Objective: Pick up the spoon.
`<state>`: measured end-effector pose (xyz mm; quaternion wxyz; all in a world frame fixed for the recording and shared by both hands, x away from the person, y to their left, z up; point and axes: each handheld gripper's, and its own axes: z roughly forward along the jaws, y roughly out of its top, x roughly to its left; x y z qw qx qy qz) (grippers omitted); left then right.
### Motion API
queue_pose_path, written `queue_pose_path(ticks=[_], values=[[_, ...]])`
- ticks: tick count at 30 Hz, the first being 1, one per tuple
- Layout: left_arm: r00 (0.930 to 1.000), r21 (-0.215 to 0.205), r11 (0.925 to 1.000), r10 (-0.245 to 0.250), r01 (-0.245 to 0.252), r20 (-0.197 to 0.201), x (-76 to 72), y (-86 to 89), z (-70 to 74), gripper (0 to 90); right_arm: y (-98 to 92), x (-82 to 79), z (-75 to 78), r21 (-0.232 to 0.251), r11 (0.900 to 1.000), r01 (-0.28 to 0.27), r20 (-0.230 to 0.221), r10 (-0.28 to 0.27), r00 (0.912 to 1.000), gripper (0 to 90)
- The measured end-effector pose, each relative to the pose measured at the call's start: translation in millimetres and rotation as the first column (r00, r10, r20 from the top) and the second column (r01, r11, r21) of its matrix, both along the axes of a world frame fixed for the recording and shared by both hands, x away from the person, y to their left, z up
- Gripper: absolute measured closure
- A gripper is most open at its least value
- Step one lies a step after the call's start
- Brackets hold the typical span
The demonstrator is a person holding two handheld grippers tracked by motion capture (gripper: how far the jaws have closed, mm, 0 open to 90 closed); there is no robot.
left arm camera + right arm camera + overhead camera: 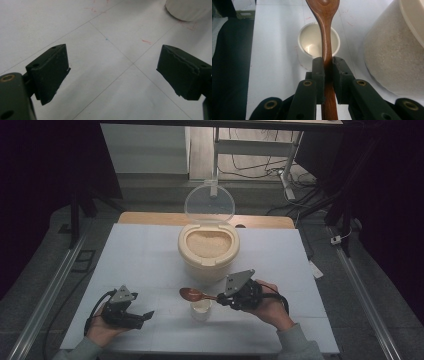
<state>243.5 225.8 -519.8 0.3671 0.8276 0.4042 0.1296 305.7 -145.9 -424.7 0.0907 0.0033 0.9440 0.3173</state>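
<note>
With the right gripper (223, 298) clamped on the spoon (192, 294) above the cup (201, 309) at lower centre and the left gripper (142, 316) wide open and empty, scooping rice (208, 244) seems next, needing a reach up-frame into the bin (207, 265).

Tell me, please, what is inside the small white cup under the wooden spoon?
The white cup looks empty: a bare, glossy inner wall and bottom show. The spoon, held over it, covers a strip of the inside.

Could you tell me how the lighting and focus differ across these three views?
High view: dim, dark surroundings, soft detail on the rice container. Left gripper view: bright table, near jaws slightly soft. Right gripper view: glare inside the cup; wooden spoon blurred at its bowl.
</note>
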Motion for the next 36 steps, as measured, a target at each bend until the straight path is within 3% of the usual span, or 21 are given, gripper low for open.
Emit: queue_pose_path(ticks=[7,13,16,18,23,30,36], values=[[0.9946,-0.021,0.9969,-0.074,0.076,0.073,-3.3,-13.0,30.8,12.3,-0.2,0.1,0.0,-0.007,1.0,0.006,0.006,-0.006,1.0,80.1],[0.9796,-0.032,0.9888,-0.14,0.146,0.144,-4.0,-31.6,64.6,13.1,3.6,-1.2,-1.7,-0.014,1.0,0.001,0.01,-0.001,0.9999,80.1],[0.9747,-0.037,0.9856,-0.157,0.165,0.159,-3.3,-37.5,73.1,13.5,4.3,-2.0,-1.4,-0.013,1.0,-0.001,0.012,0.001,0.9999,80.1],[0.9671,-0.035,0.9809,-0.182,0.191,0.177,-1.4,-47.4,82.9,13.6,4.8,-2.4,-1.4,-0.015,1.0,-0.001,0.014,0.001,0.9999,80.1],[0.9569,-0.019,0.9733,-0.221,0.229,0.188,1.8,-63.2,90.4,13.7,5.6,-3.1,-1.7,-0.018,1.0,-0.002,0.017,0.002,0.9999,80.1],[0.9534,0.011,0.9689,-0.245,0.247,0.175,4.4,-75.0,87.4,13.6,5.3,-3.3,-2.0,-0.021,1.0,-0.004,0.018,0.004,0.9998,80.1],[0.9475,0.016,0.9655,-0.258,0.26,0.188,7.5,-81.4,93.6,14.9,9.0,-5.5,-1.6,-0.024,1.0,-0.019,0.023,0.02,0.9995,80.1]])
